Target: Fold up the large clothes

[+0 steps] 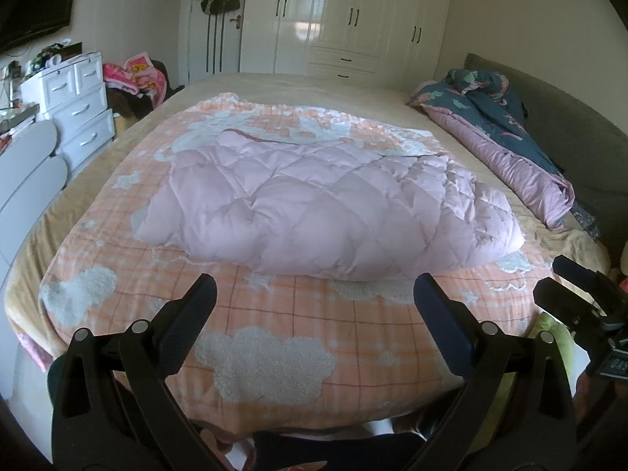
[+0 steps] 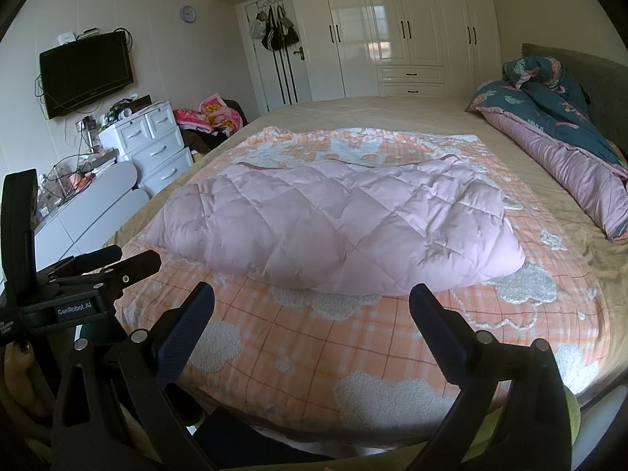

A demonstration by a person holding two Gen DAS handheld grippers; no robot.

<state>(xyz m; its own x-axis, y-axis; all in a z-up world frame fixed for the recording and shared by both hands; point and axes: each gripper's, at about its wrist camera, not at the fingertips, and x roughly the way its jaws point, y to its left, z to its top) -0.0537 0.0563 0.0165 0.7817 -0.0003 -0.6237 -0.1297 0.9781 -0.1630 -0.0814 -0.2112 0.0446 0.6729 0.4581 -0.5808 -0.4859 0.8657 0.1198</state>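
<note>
A pink quilted padded garment (image 1: 314, 204) lies folded in a wide bundle across the middle of the bed, on an orange checked blanket with white clouds (image 1: 274, 333). It also shows in the right wrist view (image 2: 337, 223). My left gripper (image 1: 314, 294) is open and empty, held above the blanket short of the garment's near edge. My right gripper (image 2: 312, 298) is open and empty, also short of that edge. The right gripper shows at the right edge of the left wrist view (image 1: 565, 278), and the left gripper (image 2: 133, 257) at the left of the right wrist view.
A rolled teal and pink duvet (image 2: 557, 133) lies along the grey headboard (image 2: 588, 66) at the right. A white drawer unit (image 2: 153, 141), a clothes pile (image 2: 212, 117) and a wall TV (image 2: 84, 72) stand at the left. White wardrobes (image 2: 392, 27) fill the far wall.
</note>
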